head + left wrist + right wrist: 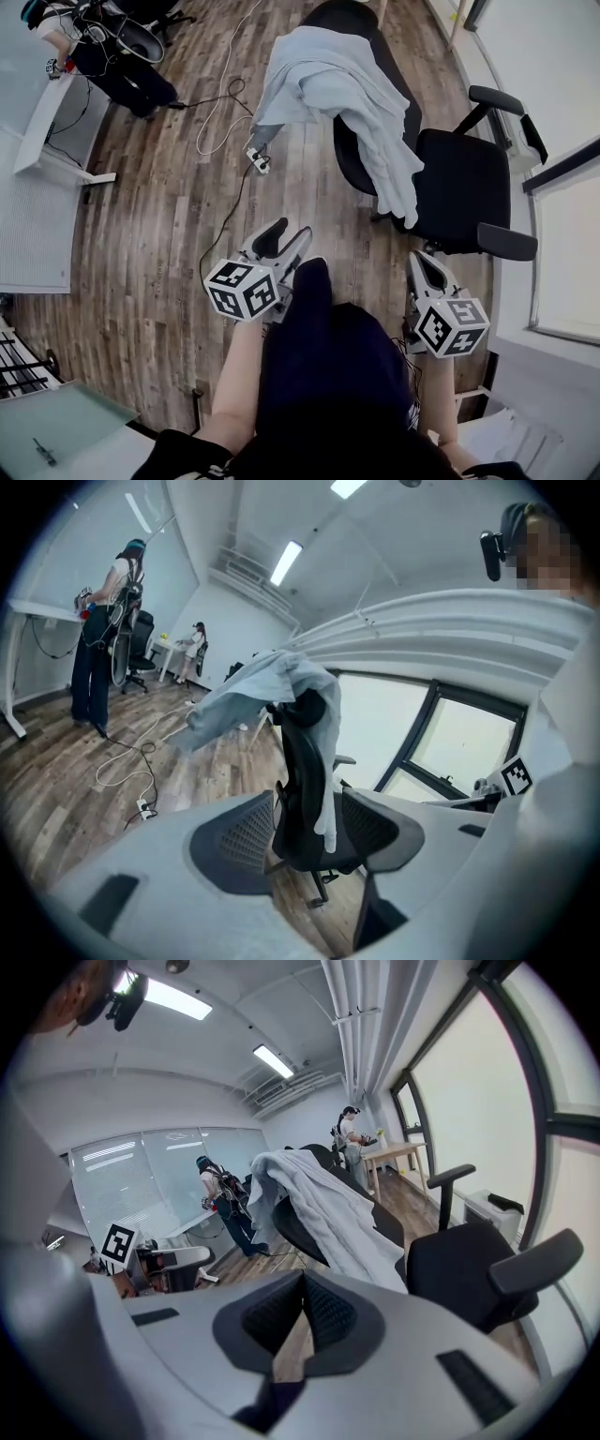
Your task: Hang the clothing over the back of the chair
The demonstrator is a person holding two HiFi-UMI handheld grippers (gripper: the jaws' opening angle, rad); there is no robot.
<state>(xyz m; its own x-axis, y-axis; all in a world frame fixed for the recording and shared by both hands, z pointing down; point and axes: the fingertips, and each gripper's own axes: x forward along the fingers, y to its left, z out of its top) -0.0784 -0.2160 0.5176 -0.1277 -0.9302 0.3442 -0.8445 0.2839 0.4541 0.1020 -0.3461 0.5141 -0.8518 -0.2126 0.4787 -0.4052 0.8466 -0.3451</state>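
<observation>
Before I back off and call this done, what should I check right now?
1. Clothing over the chair back: ok; it is draped over the top.
2. Clothing off the floor: ok; in the left gripper view its lowest end hangs about level with the seat.
3. Left gripper free: ok; jaws apart, nothing between them, well short of the chair.
4. Right gripper free: ok; jaws together, holding nothing.
5. Floor beside the chair: not ok; a cable and a power strip lie there, so step with care.
</observation>
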